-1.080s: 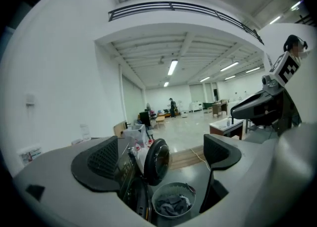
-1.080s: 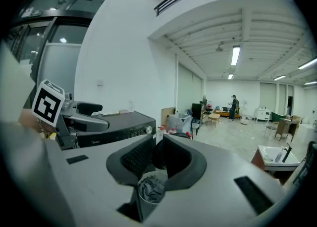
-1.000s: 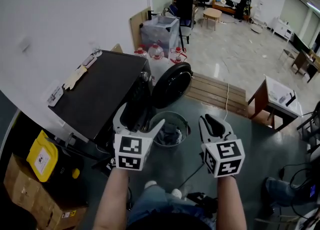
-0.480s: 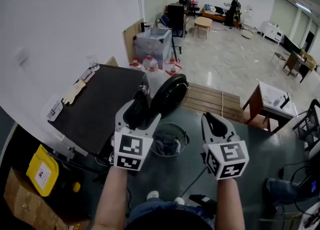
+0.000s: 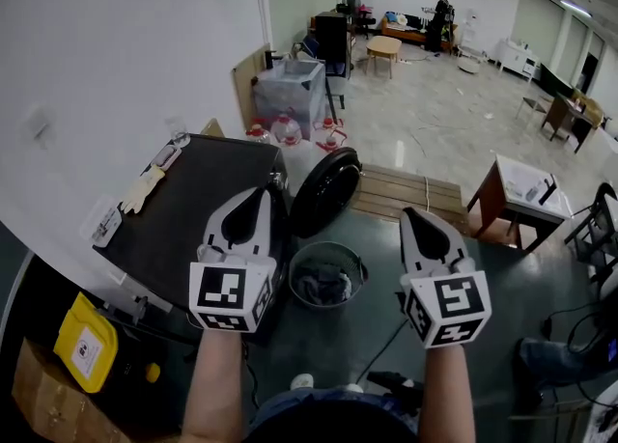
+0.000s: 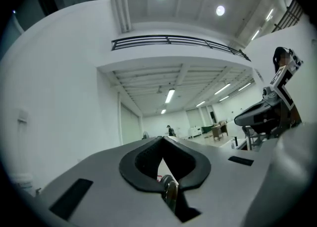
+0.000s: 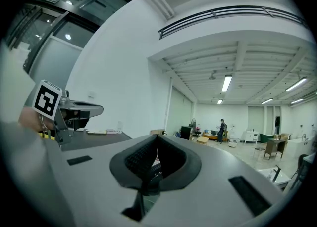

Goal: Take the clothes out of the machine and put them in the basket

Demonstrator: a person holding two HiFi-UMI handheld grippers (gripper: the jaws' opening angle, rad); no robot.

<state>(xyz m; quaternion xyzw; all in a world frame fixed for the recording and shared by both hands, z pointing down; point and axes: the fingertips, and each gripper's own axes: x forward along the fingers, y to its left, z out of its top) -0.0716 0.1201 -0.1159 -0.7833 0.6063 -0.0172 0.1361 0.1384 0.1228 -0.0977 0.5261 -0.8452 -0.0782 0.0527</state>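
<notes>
Your left gripper has its fingers pressed together, and they have just been closing with nothing between them. Your right gripper is the same: fingers together, just closed the last little bit, nothing held. Both point out level into the room, not down at the work. The basket sits low between your two sets of fingers, below them and back toward you. The clothes lie in a heap inside it. The machine is on the left-finger side, and its round door hangs open just beside your left fingers. The hole of the machine is hidden behind your left gripper, so you cannot tell if more clothes wait inside. Your left hand is much nearer to that hole than your right hand is. I think the next reach is for the left hand: tip the fingers down and in toward the hole, and open them first
</notes>
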